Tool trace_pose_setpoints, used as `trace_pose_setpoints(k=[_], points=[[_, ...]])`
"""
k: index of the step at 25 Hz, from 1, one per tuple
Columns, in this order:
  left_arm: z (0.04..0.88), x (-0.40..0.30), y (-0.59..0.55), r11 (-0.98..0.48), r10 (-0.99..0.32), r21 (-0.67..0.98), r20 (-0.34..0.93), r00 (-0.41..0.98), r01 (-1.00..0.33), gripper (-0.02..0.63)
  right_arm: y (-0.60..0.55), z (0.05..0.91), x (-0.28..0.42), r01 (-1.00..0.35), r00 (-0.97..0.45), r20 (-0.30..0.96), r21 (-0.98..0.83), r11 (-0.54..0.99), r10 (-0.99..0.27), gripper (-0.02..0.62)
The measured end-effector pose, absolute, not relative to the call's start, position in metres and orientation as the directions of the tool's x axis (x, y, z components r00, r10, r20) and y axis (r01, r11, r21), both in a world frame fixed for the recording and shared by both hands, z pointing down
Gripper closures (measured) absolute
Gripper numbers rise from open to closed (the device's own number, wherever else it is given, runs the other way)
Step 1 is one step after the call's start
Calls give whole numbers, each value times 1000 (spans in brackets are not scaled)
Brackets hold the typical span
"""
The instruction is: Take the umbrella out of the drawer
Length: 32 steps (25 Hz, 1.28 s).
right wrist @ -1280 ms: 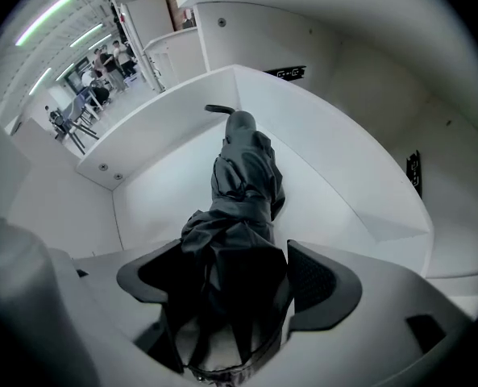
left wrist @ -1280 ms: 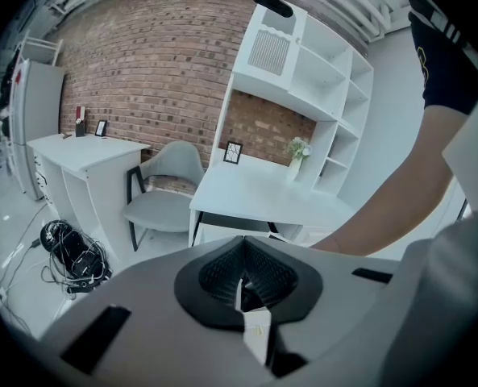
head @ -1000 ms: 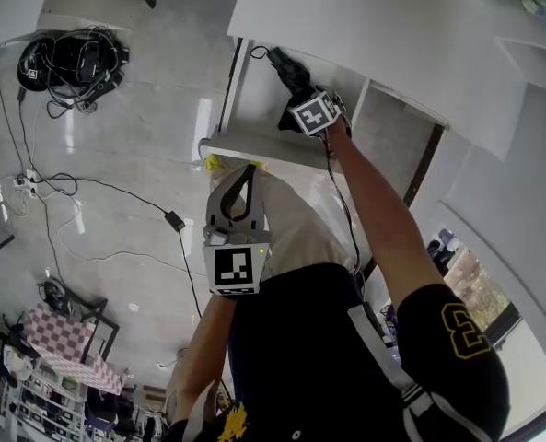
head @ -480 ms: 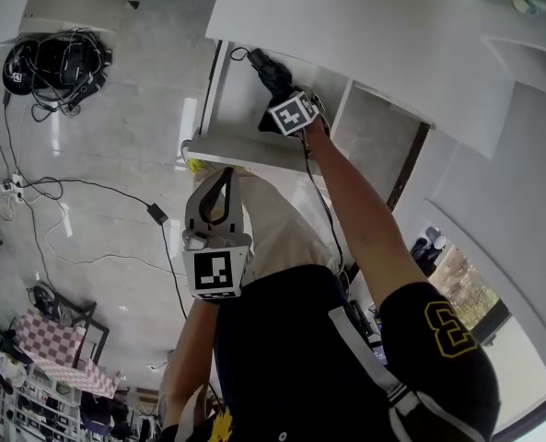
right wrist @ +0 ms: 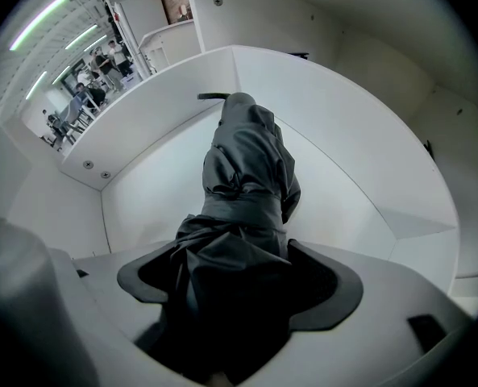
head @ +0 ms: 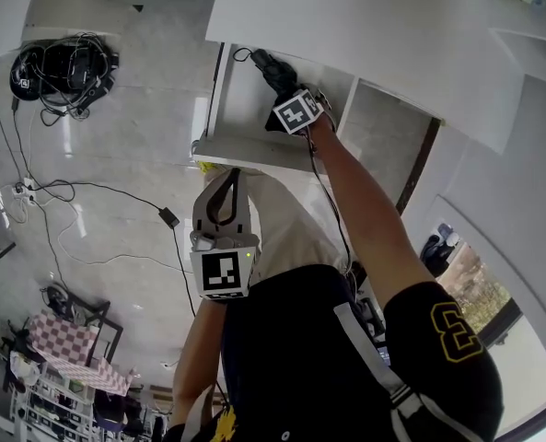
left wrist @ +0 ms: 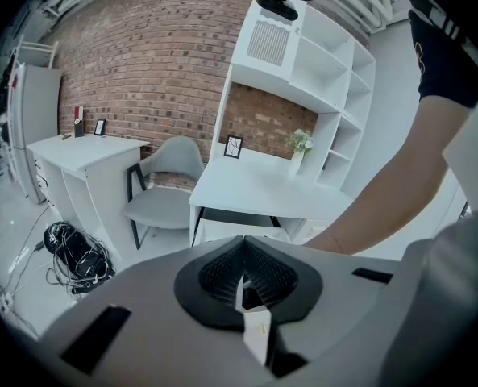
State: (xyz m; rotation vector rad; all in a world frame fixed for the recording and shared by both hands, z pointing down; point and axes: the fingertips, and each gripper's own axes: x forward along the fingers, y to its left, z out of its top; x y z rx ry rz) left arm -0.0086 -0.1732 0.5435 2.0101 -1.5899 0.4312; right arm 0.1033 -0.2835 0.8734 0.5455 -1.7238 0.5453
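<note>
- Right gripper view: the right tool (right wrist: 234, 276) is clenched on a folded dark umbrella (right wrist: 245, 168). The umbrella's near end fills the gap between the two jaws.
- Past the jaws, the umbrella runs away from the tool inside the white drawer (right wrist: 158, 119), with its far end close to the drawer's far wall. I cannot tell whether it rests on the drawer's bottom or hangs just above it.
- Head view: the drawer is open under the white counter (head: 392, 26). The right tool reaches into it from the near side, and the umbrella points to the far left.
- The left tool (head: 226, 187) is held near the person's body, just below the drawer's front and well apart from the umbrella. In the left gripper view its jaws are pressed together with nothing between them.
- A tangle of black cables (head: 65, 67) lies on the floor at the far left.
</note>
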Motion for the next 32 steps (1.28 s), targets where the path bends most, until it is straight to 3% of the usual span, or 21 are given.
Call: trace_pose_setpoints(k=[18,32], points=[[533,-4,-174,-146,-814,220,528,244,-965,588,-285,873,103,-611,-210,975,-68,788,-78,179],[536,-6,-167,-126,-811,236,534,237,-964,588,-285,872,107,-557,-194,979,-56,829,-64,301]])
